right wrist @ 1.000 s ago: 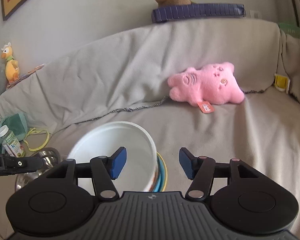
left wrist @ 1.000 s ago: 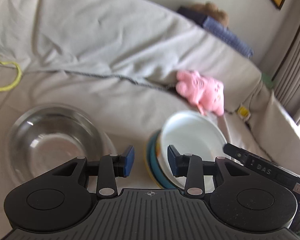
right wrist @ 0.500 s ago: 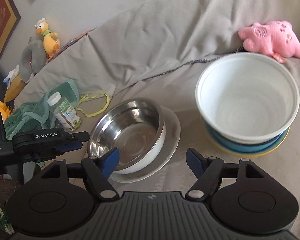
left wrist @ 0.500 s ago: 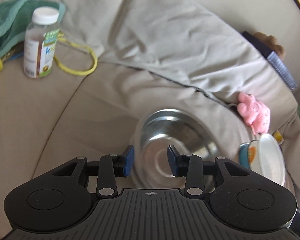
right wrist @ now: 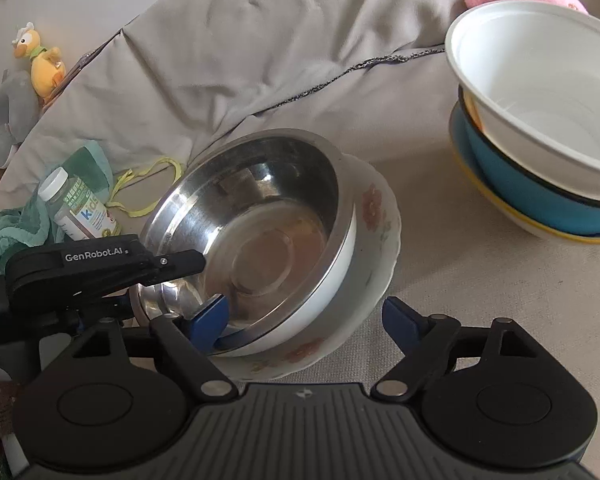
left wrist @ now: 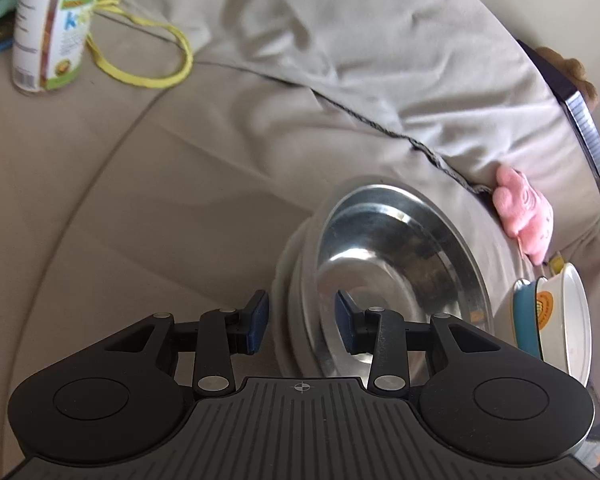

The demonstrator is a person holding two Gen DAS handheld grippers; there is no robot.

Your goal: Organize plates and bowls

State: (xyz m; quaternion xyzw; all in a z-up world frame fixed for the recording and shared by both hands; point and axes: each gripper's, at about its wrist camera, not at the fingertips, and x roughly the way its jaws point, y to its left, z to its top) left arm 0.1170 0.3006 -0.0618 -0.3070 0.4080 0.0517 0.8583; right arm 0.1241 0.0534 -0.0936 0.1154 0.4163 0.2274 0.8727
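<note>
A steel bowl (right wrist: 260, 224) sits nested in a white bowl on a floral plate (right wrist: 374, 248) on the couch; the steel bowl also shows in the left wrist view (left wrist: 400, 280). A second stack stands to its right: a white bowl (right wrist: 540, 92) in a blue bowl (right wrist: 540, 200) on a yellow-rimmed plate (right wrist: 484, 188). My left gripper (left wrist: 302, 326) is open with its jaws straddling the near-left rim of the steel bowl stack. My right gripper (right wrist: 306, 318) is open, its jaws either side of the stack's front edge.
A vitamin bottle (right wrist: 78, 208) stands left of the stack beside a green cloth (right wrist: 16, 228) and a yellow cord (left wrist: 148, 52). A pink plush toy (left wrist: 524, 216) lies against the couch back. A stuffed duck (right wrist: 40, 60) sits at the far left.
Both grippers have swung left from the white-bowl stack and closed in on the steel bowl stack. The left gripper's jaws now straddle its rim.
</note>
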